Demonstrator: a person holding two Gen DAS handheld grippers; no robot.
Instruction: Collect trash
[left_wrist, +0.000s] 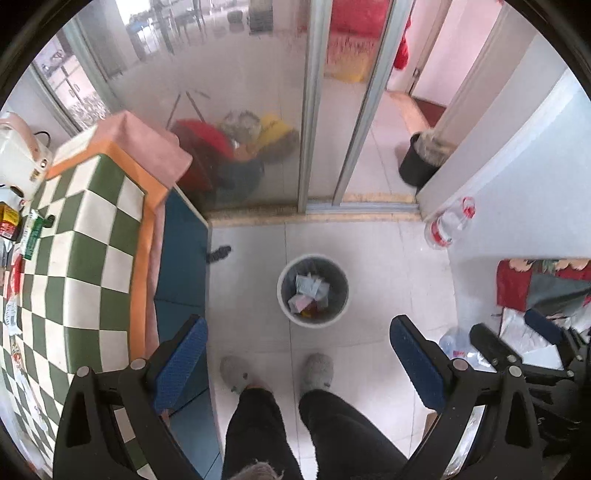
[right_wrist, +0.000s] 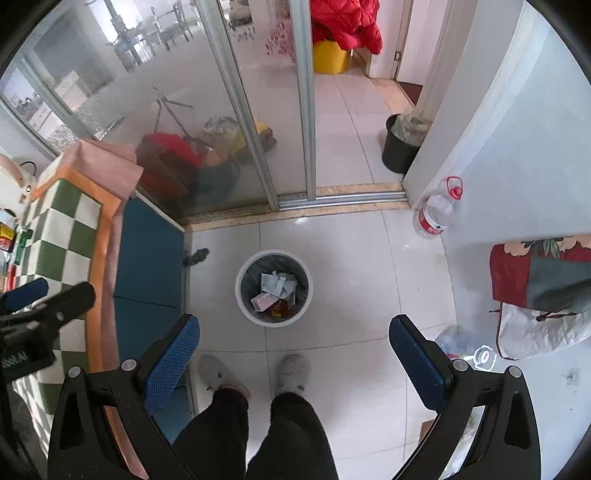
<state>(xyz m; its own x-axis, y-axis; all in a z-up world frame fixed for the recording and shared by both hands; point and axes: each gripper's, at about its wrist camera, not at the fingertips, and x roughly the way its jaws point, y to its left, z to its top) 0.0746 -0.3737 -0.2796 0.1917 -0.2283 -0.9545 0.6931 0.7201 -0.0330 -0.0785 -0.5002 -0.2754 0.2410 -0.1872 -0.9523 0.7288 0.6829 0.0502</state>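
Note:
A white round waste bin (left_wrist: 313, 291) stands on the tiled floor, holding several paper and wrapper scraps; it also shows in the right wrist view (right_wrist: 274, 287). My left gripper (left_wrist: 298, 354) is open and empty, high above the floor, just short of the bin. My right gripper (right_wrist: 293, 349) is open and empty, also above the floor near the bin. Wrappers and packets (left_wrist: 22, 236) lie on the checkered table at the far left. The right gripper shows at the right edge of the left wrist view (left_wrist: 517, 350).
A table with a green-white checkered cloth (left_wrist: 85, 243) stands on the left. A glass sliding door (left_wrist: 258, 110) is ahead. A clear bottle (left_wrist: 448, 223) leans on the white wall at right. A black bucket (left_wrist: 421, 162) stands beyond the doorway. The person's legs and slippers (left_wrist: 277, 373) are below.

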